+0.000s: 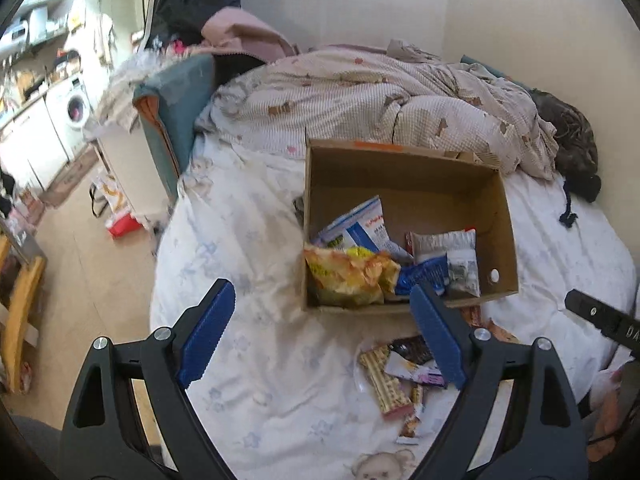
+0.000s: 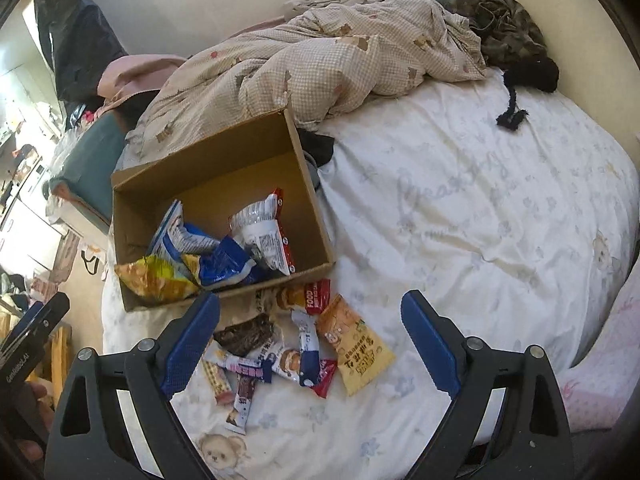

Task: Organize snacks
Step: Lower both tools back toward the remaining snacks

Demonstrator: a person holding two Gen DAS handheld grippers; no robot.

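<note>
Here, your work rests on a bed (image 2: pixel 480 208) under a white printed sheet, with a checked quilt (image 2: pixel 340 52) bunched toward twelve o'clock in both views. An open cardboard box (image 1: pixel 408 184) sits on the sheet; from your left wrist it lies at about one o'clock, from your right wrist at about eleven. Inside it, crowded against the near wall, are a yellow crinkled bag (image 1: pixel 348 276), a blue and white packet (image 1: pixel 352 228) and a clear-and-white packet (image 1: pixel 456 260).

Just outside the box's near wall, a loose pile of snacks (image 2: pixel 288 348) lies on the sheet, among them a yellow pouch (image 2: pixel 356 348), a dark wrapped piece (image 2: pixel 244 336) and a striped bar (image 1: pixel 386 384). From your right wrist that pile sits at about six o'clock.

Your left gripper (image 1: pixel 324 332) stands spread wide with nothing between its blue pads. Your right gripper (image 2: pixel 310 340) is likewise released, poised above the pile and touching none of it.
</note>
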